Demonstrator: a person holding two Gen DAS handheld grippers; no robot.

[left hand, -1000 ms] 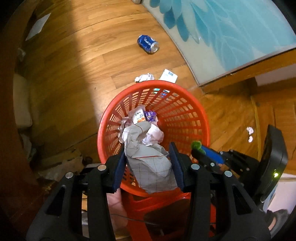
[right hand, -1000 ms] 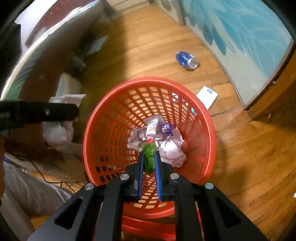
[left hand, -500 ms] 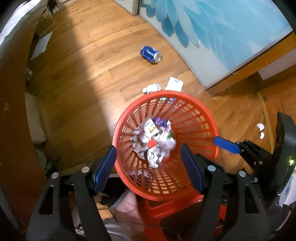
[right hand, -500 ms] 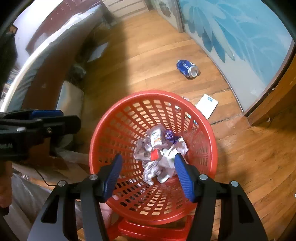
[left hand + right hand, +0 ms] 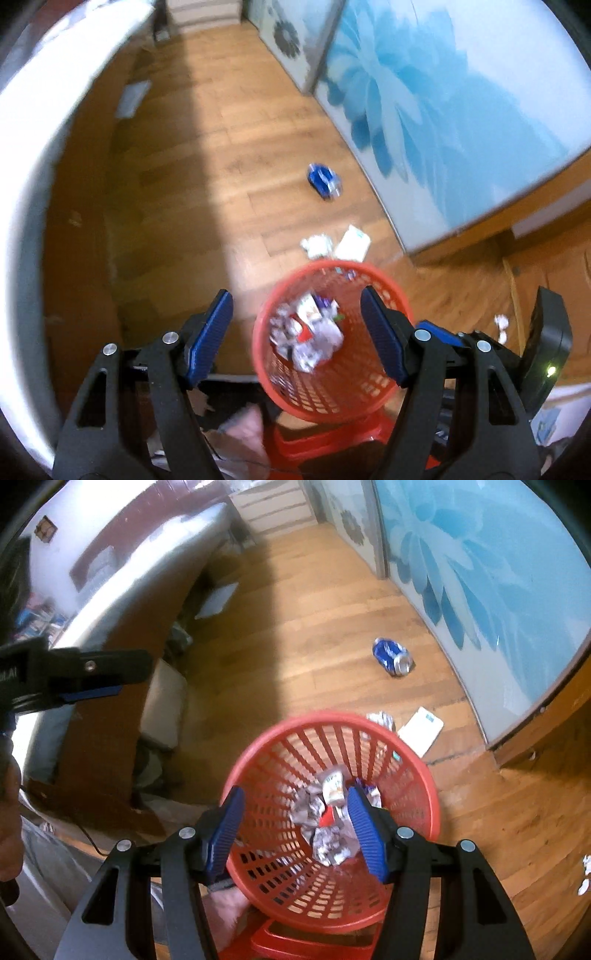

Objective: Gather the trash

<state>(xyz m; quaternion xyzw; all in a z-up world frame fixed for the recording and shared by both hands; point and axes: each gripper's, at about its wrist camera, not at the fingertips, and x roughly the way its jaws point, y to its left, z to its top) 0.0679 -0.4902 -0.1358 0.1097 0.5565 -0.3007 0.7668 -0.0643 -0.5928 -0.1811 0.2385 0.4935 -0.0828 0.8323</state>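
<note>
A red mesh basket stands on a red stool below both grippers. It holds crumpled paper and wrappers. My left gripper is open and empty above it. My right gripper is open and empty above it too. On the wooden floor beyond lie a crushed blue can, a crumpled paper ball and a white card.
A bed with a brown frame runs along the left. A blue flower-pattern wardrobe door lines the right. Small white scraps lie on the floor at right. The left gripper shows in the right wrist view.
The left gripper let go of the checked paper and the right let go of the green scrap; both fell into the basket. Both grippers opened and rose, tilting up toward the room.
</note>
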